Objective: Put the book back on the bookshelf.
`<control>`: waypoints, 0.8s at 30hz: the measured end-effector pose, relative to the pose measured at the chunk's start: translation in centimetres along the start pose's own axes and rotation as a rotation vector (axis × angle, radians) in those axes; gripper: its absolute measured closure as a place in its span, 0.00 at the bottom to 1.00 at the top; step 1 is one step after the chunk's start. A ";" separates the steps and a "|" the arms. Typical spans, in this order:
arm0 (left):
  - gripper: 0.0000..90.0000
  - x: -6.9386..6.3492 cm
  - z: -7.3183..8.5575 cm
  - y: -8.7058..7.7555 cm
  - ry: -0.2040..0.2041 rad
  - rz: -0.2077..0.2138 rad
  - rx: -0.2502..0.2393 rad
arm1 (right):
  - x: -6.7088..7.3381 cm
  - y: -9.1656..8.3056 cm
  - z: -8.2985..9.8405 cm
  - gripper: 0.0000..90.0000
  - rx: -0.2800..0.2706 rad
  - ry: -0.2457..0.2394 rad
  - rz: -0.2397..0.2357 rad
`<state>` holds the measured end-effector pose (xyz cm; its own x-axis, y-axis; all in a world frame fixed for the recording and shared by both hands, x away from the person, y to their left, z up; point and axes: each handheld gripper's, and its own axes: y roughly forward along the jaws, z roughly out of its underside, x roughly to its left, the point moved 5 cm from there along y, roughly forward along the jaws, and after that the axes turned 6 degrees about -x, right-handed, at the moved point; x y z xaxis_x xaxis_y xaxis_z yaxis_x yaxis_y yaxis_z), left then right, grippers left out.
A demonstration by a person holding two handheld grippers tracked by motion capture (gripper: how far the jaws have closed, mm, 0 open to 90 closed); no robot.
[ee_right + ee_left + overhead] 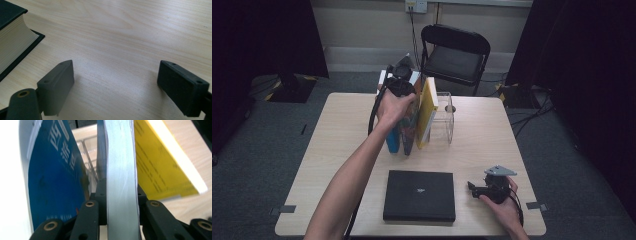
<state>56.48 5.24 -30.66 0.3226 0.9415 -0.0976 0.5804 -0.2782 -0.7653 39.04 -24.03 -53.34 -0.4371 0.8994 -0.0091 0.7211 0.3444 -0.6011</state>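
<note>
Several books stand upright at the far middle of the table [342, 130], leaning in a clear holder [445, 120]: a blue book [393, 141], a dark middle book [408, 136] and a yellow book [427, 112]. My left gripper [403, 95] comes down on their top edges. In the left gripper view it [121, 195] is shut on the middle book [122, 170], whose grey page edge runs up between the jaws, with the blue book [55, 182] on one side and the yellow book [160, 165] on the other. My right gripper [472, 189] rests open on the table near the front right.
A black hardcover book [419, 195] lies flat near the front edge, just left of the right gripper [115, 75]; its page edge [12, 42] is seen there on bare wood [125, 30]. A black folding chair [454, 55] stands beyond the table's far edge.
</note>
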 end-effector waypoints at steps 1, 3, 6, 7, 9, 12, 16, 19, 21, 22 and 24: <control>0.82 0.0 -0.1 0.2 -0.005 -0.003 -0.023 | 0.0 0.0 0.0 0.15 0.000 0.000 0.000; 0.82 0.0 -0.3 0.6 -0.010 -0.012 -0.042 | 0.0 0.0 0.0 0.15 0.000 0.000 0.000; 0.82 0.1 -0.2 1.3 -0.019 -0.011 -0.035 | 0.0 0.0 0.0 0.15 -0.001 -0.001 -0.001; 0.82 0.2 -0.1 1.6 -0.017 -0.011 -0.030 | 0.0 0.0 0.0 0.15 -0.001 -0.001 -0.001; 0.82 0.5 0.0 2.1 -0.047 -0.010 -0.042 | 0.0 0.0 0.0 0.15 0.000 0.001 -0.002; 0.82 0.5 0.0 2.0 -0.033 -0.008 -0.034 | 0.0 0.0 0.0 0.15 0.000 0.001 -0.004; 0.76 0.4 0.2 1.9 -0.038 0.002 -0.043 | 0.0 0.0 0.0 0.15 -0.003 -0.002 -0.003; 0.67 0.4 0.3 1.6 -0.034 0.000 -0.066 | 0.0 0.0 0.0 0.16 -0.004 -0.005 -0.003; 0.62 0.4 0.6 1.5 -0.016 0.013 -0.080 | 0.0 -0.1 0.0 0.16 -0.005 -0.005 -0.004; 0.59 0.4 0.7 1.4 -0.006 0.021 -0.094 | 0.0 -0.1 0.0 0.16 -0.004 -0.005 -0.004; 0.54 0.4 0.9 1.2 -0.017 0.054 -0.124 | 0.0 -0.1 0.1 0.15 -0.004 -0.004 -0.005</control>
<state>56.60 5.47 -32.17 0.3443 0.9271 -0.1481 0.6506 -0.3493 -0.6743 38.96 -24.03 -53.35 -0.4429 0.8966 -0.0089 0.7210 0.3502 -0.5980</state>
